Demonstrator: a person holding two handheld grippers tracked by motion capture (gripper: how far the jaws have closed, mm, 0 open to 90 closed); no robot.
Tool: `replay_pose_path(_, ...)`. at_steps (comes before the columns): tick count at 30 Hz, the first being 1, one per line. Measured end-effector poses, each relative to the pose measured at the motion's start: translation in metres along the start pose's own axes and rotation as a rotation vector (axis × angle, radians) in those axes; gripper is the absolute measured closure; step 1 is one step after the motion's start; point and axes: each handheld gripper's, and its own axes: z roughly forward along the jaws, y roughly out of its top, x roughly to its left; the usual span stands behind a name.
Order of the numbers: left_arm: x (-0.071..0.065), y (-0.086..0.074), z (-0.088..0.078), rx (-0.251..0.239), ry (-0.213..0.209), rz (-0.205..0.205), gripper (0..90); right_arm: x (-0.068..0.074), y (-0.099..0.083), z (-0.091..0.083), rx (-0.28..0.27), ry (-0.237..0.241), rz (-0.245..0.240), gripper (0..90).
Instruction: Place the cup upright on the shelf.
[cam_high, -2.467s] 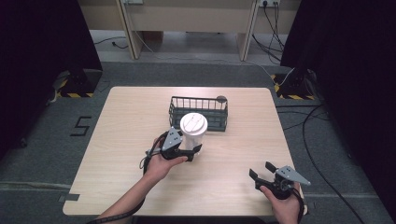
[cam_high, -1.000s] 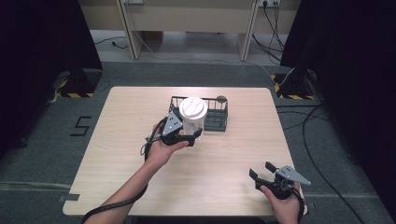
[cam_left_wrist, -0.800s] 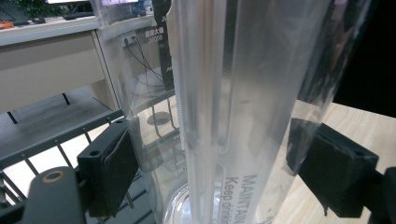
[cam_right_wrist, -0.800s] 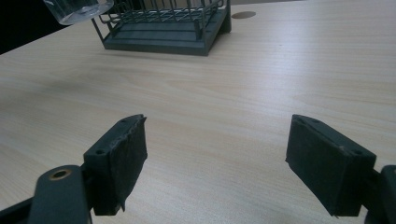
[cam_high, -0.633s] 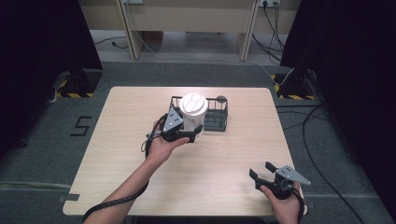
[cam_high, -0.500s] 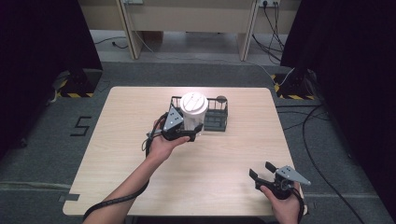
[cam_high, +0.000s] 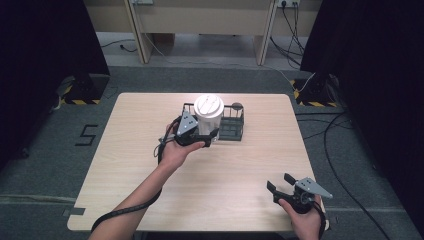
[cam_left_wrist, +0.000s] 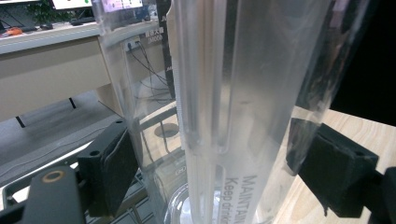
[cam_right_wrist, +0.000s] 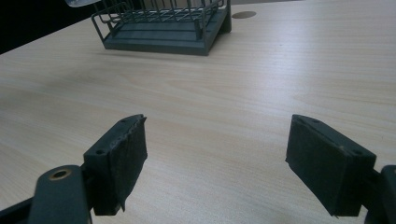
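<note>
Nearest the person's edge of the light wooden surface, the right tool sits low in the right hand at the near right corner, its two black jaws spread wide with only bare wood grain between them; in the right gripper view the padded faces stand well apart and grip nothing. Farther in, the left forearm reaches forward from the bottom edge, a cable trailing beneath it, and the left hand carries the left tool up to the middle of the surface. That tool is clenched on a clear plastic tumbler with a white lid; in the left gripper view the black pads press against the transparent, ribbed wall on either side, and printed lettering runs down the wall near the bottom. The tumbler stands upright, held at the left end of a dark wire rack, whose bars show behind and beside it; whether its base rests in the rack or hangs just above it cannot be told. The rack sits toward the far middle of the surface, well apart from the right tool, and a small round dark grommet lies just beyond its far right corner.
</note>
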Motion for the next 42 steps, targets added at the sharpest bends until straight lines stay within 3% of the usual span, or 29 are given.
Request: replay_pose_path(42, 0.019, 0.024, 0.025, -0.008, 0.042, 0.002, 17.9, 0.0, 0.0, 0.0, 0.003, 0.004, 0.0, 20.9)
